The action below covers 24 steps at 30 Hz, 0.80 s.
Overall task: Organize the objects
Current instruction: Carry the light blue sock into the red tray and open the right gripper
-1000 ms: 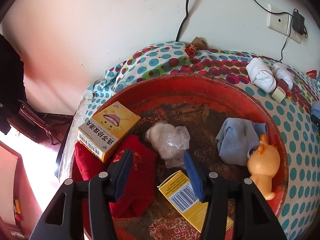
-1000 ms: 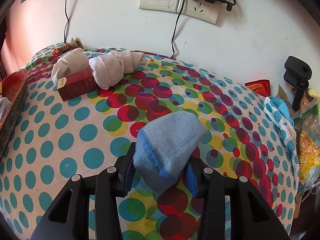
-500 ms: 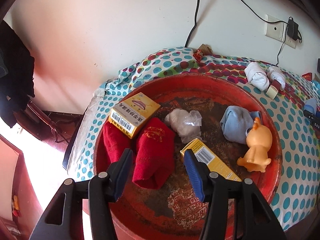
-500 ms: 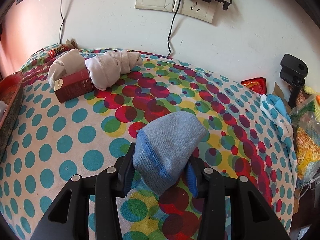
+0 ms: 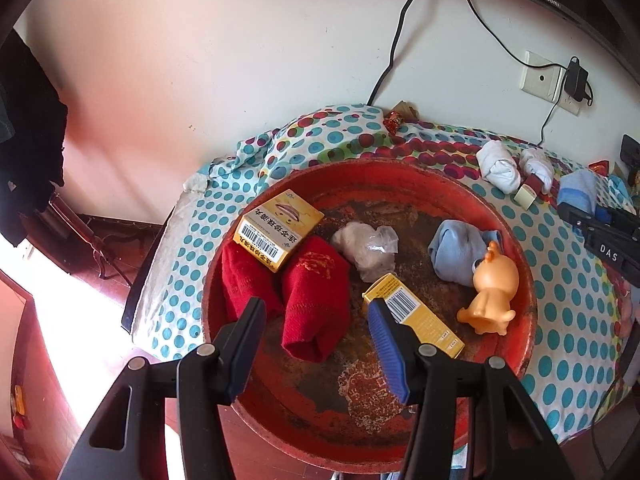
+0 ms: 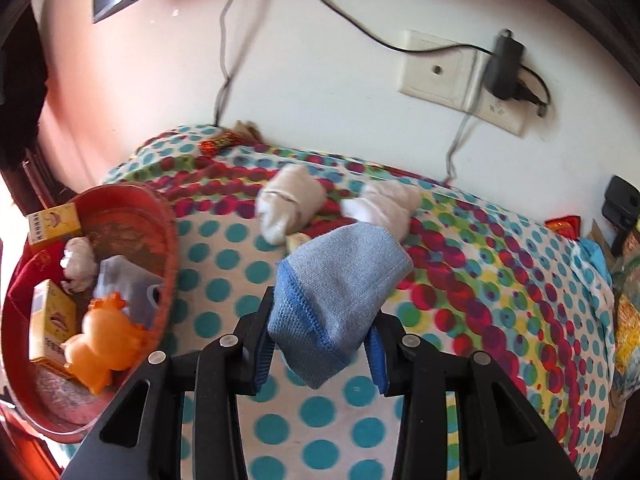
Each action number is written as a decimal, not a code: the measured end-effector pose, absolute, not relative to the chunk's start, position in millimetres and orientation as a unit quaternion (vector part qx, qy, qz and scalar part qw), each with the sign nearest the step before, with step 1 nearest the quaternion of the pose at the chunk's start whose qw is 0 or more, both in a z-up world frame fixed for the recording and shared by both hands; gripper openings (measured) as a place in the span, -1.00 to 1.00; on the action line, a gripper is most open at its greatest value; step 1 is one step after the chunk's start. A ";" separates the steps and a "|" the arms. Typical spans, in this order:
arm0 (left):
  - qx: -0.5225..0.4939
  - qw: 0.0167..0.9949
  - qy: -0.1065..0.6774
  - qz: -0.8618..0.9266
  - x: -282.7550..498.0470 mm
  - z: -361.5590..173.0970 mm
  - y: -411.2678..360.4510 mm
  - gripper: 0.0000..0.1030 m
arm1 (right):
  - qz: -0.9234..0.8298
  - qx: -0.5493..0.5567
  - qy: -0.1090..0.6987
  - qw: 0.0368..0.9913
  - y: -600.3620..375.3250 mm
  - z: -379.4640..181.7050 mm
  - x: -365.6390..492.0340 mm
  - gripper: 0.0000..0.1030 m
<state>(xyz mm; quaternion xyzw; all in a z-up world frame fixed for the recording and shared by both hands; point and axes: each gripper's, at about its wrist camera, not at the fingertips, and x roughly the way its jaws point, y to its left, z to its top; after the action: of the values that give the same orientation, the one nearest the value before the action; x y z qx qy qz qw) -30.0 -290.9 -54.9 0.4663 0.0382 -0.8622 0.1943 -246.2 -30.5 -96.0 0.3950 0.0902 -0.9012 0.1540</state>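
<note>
Left wrist view. The left tongs (image 5: pixel 316 344) stood wide apart and empty at the bottom of the frame, held above the near part of the red basin (image 5: pixel 400 172), which filled the centre. The basin served as the collecting place: it already contained a pair of red socks (image 5: pixel 308 300), two yellow boxes (image 5: pixel 278 228) (image 5: pixel 416 316), a crumpled plastic bag (image 5: pixel 366 246), a pale blue sock (image 5: pixel 456 250) and an orange toy figure (image 5: pixel 492 288) leaning against that sock. With nothing between its pads, this tool was probably held clear so that the other could come in. At the right edge of the frame the right tongs showed with their load. On the dotted cloth of the table (image 5: pixel 560 264), upper right, lay two rolled white socks (image 5: pixel 498 166) and a small box (image 5: pixel 528 194), not yet gathered.

Right wrist view. The right tongs (image 6: pixel 320 350) were clamped on a folded blue sock (image 6: pixel 340 280), their jaws having just been tightening on it; the sock bulged upward between the pads, lower centre of the frame, clear of the table. The basin lay at the left edge. The firm grip suited carrying soft cloth, presumably toward the basin to join its match.
</note>
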 end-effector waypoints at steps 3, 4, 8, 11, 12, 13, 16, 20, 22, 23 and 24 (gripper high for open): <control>0.461 0.202 0.040 -0.863 -24.9 -49.4 -297.0 0.06 | -0.895 0.386 0.108 0.195 -70.1 -85.5 -232.7 -0.29; 0.458 0.205 0.044 -0.864 -22.2 -46.9 -300.9 0.06 | -0.894 0.383 0.112 0.205 -81.3 -82.9 -228.5 -0.29; 0.453 0.228 0.056 -0.860 -14.0 -41.9 -318.4 0.06 | -0.883 0.382 0.118 0.247 -118.2 -75.3 -217.9 -0.29; 0.452 0.239 0.069 -0.856 -8.0 -40.5 -332.3 0.06 | -0.875 0.383 0.134 0.264 -142.5 -74.1 -212.1 -0.29; 0.453 0.242 0.072 -0.855 -6.9 -40.1 -335.1 0.06 | -0.872 0.383 0.138 0.271 -150.5 -74.4 -210.5 -0.29; 0.452 0.246 0.074 -0.854 -5.6 -39.8 -338.3 0.06 | -0.871 0.381 0.142 0.274 -157.3 -74.6 -208.7 -0.29; 0.452 0.250 0.081 -0.852 -2.4 -39.4 -343.7 0.06 | -0.862 0.388 0.153 0.288 -179.0 -78.3 -207.1 -0.28; 0.453 0.251 0.082 -0.851 -1.2 -38.6 -346.0 0.06 | -0.853 0.393 0.167 0.299 -203.3 -85.4 -204.4 -0.28; 0.454 0.249 0.083 -0.852 -1.3 -38.7 -345.9 0.06 | -0.850 0.396 0.171 0.303 -213.3 -88.5 -204.5 -0.28; 0.454 0.247 0.082 -0.852 -1.6 -38.8 -345.2 0.06 | -0.848 0.398 0.171 0.305 -217.9 -89.7 -204.6 -0.28; 0.455 0.247 0.083 -0.852 -1.7 -39.0 -345.1 0.06 | -0.847 0.399 0.172 0.306 -222.2 -90.9 -204.6 -0.28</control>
<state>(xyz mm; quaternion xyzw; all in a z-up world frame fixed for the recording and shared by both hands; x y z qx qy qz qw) -1.7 -345.1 -39.0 0.4548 0.0830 -0.8517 0.2467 -204.6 -222.2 -90.9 0.3994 0.1724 -0.8470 0.3055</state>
